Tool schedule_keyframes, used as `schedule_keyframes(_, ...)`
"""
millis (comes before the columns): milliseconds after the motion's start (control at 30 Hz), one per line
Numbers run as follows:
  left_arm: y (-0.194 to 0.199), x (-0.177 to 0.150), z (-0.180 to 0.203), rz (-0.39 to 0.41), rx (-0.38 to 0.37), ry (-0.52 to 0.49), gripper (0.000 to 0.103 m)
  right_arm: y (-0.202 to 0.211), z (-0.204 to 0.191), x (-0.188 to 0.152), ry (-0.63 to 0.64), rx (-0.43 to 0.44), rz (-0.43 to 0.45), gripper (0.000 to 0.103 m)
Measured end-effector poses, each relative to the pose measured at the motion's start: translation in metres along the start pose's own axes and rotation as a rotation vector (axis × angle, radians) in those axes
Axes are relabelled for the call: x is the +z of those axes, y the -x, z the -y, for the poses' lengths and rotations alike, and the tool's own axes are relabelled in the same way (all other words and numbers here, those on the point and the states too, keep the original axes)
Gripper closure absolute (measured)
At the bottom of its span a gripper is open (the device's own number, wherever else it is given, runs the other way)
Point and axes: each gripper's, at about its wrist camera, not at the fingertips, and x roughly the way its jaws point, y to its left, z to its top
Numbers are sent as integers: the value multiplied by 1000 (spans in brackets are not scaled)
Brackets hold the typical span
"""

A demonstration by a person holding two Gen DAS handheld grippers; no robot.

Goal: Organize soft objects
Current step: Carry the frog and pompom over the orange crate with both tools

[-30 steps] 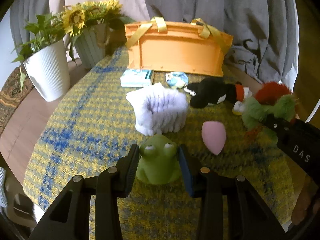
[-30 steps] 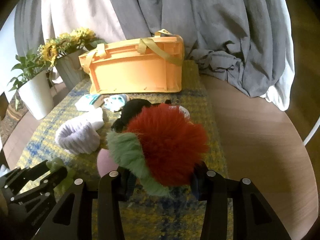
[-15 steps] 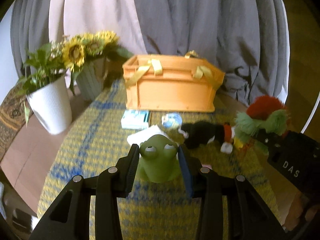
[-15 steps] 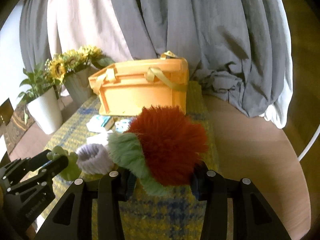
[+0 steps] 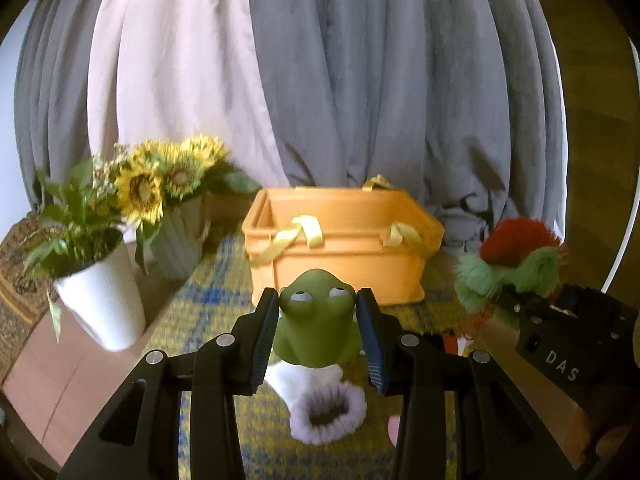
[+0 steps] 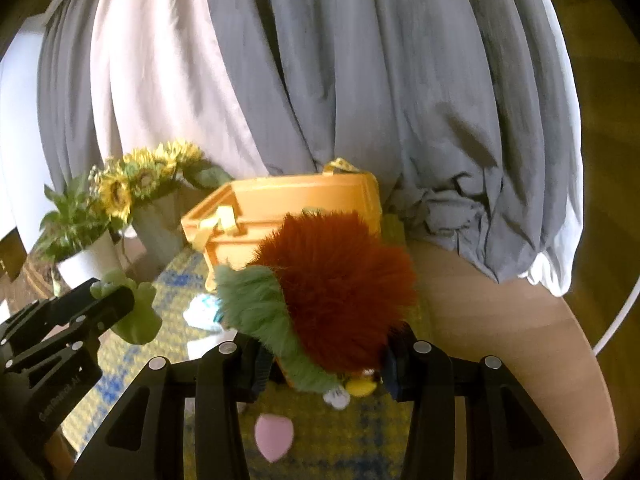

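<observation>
My left gripper is shut on a green frog toy and holds it in the air in front of the orange crate. My right gripper is shut on a red and green furry plush, also raised near the crate. In the left wrist view the plush and the right gripper show at the right. In the right wrist view the frog shows at the left. A white fuzzy sock and a pink sponge lie on the yellow-blue cloth below.
A white pot with a green plant and a vase of sunflowers stand left of the crate. Grey and white curtains hang behind. A small blue-white packet lies on the cloth. Bare wooden table lies to the right.
Both grippers have risen from the table with their toys and moved toward the orange crate. The crate's open top has come into view.
</observation>
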Motion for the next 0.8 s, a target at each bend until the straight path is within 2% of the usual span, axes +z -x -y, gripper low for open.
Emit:
schedule_keyframes(433, -16, 44, -10, 102, -45, -11, 64, -15, -13, 37, -15, -2, 90, 58)
schedule_keyframes(800, -54, 77, -15, 156, -70, -27, 64, -52, -17, 72, 5, -4, 128, 58)
